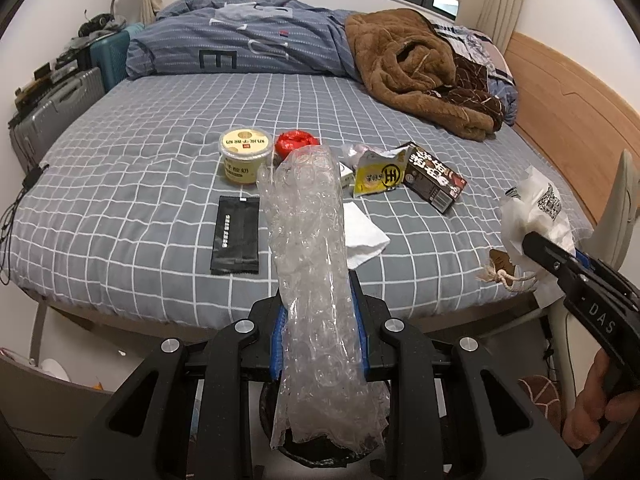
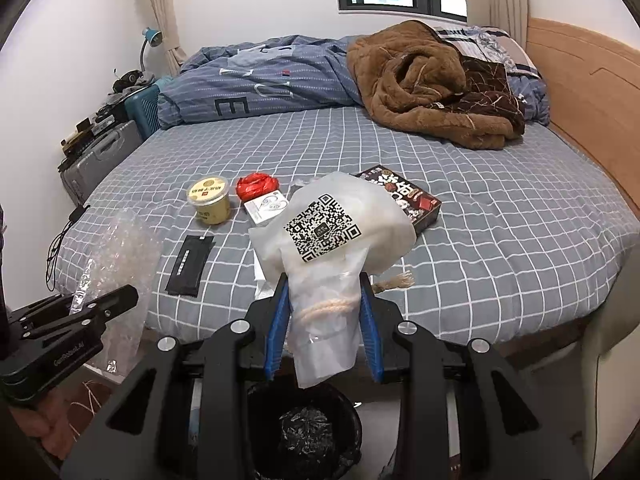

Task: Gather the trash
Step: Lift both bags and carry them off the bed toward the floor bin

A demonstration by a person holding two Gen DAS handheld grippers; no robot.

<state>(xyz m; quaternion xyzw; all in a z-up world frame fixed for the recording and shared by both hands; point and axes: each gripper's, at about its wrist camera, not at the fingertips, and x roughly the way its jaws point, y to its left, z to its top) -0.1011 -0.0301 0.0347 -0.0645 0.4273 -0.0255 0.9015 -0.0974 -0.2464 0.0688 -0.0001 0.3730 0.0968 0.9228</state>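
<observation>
My left gripper (image 1: 319, 312) is shut on a clear bubble-wrap sheet (image 1: 312, 248), held upright off the bed's near edge; the sheet's lower end hangs over a black bin (image 1: 320, 456). My right gripper (image 2: 325, 300) is shut on a white bag with a QR code (image 2: 328, 232) and a rope tie, above the black-lined bin (image 2: 304, 432). On the grey checked bed (image 2: 500, 220) lie a yellow tub (image 2: 210, 200), a red wrapper (image 2: 256, 185), a black sachet (image 2: 190, 266), a dark box (image 2: 412, 200), a small white card box (image 2: 266, 207), a yellow torn carton (image 1: 378, 176) and a white tissue (image 1: 362, 236).
A brown fleece blanket (image 2: 428, 88) and a blue duvet (image 2: 256, 76) lie at the bed's far side. Suitcases (image 2: 100, 156) stand at the left. A wooden headboard (image 2: 592, 92) is on the right. A chair (image 1: 624, 208) stands right of the bed.
</observation>
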